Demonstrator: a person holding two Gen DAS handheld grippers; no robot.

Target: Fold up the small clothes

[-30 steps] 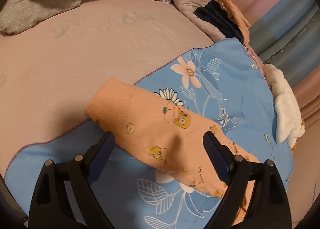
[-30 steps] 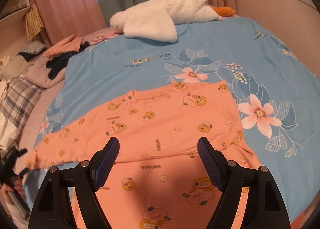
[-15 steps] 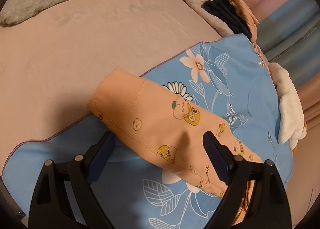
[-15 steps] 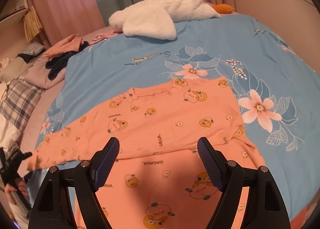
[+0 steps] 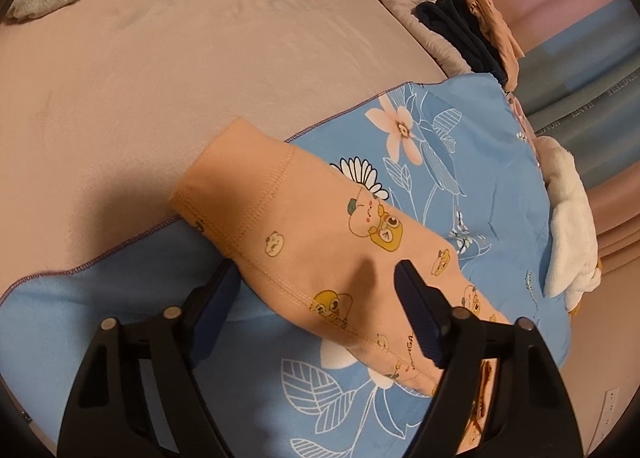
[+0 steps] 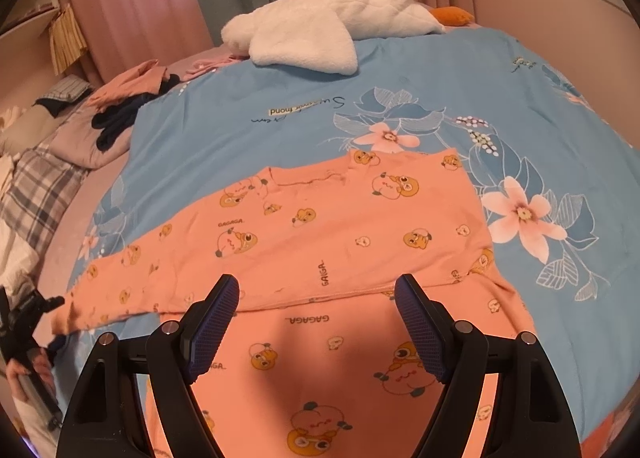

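My left tongs (image 5: 316, 294) have crept closer over the sleeve (image 5: 304, 230), lower centre; both tongs (image 6: 318, 306) gape wide, empty, ready to pinch.

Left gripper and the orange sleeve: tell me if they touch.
Cannot tell. In the left wrist view the open left gripper straddles the orange sleeve, but neither contact nor gap shows plainly.
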